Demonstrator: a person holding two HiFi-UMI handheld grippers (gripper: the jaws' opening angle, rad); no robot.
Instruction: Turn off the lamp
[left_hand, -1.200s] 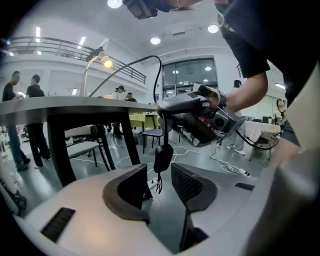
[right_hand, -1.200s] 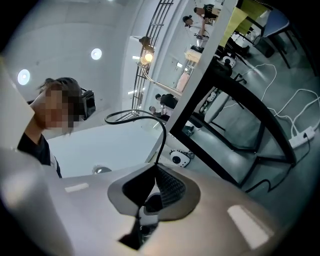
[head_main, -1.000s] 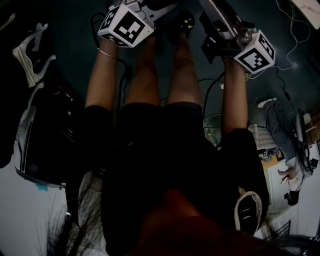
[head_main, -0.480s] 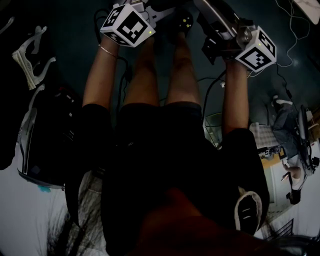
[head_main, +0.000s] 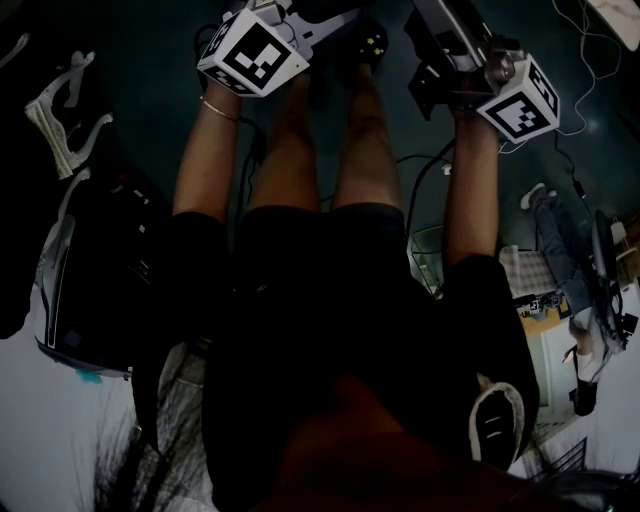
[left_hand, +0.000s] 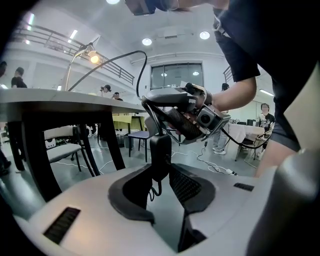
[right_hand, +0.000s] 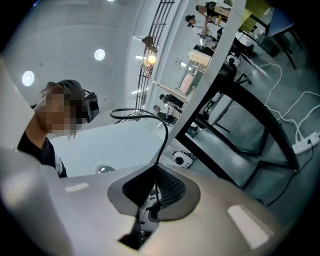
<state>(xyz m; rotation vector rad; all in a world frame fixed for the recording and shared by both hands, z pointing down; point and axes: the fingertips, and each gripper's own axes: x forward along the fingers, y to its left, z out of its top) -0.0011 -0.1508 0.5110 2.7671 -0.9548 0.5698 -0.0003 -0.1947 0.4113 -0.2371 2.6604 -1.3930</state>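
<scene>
Left gripper (left_hand: 159, 174): your jaws stand apart and have just been closing; the pads press on nothing yet.
Between its tips: the inline switch (left_hand: 160, 150) hangs upright, its long axis running along the cord (right_hand: 166, 137).
Right gripper (right_hand: 152, 192): pinched on the cord just past the switch, seemingly steadying it.
Nearer hand: your left; the switch is already between its jaws.
Lamp (left_hand: 91, 56): lit, up and left of your left gripper, well apart, above the table (left_hand: 65, 102).
What the move turns on: probably squeezing squarely across the switch's faces.
</scene>
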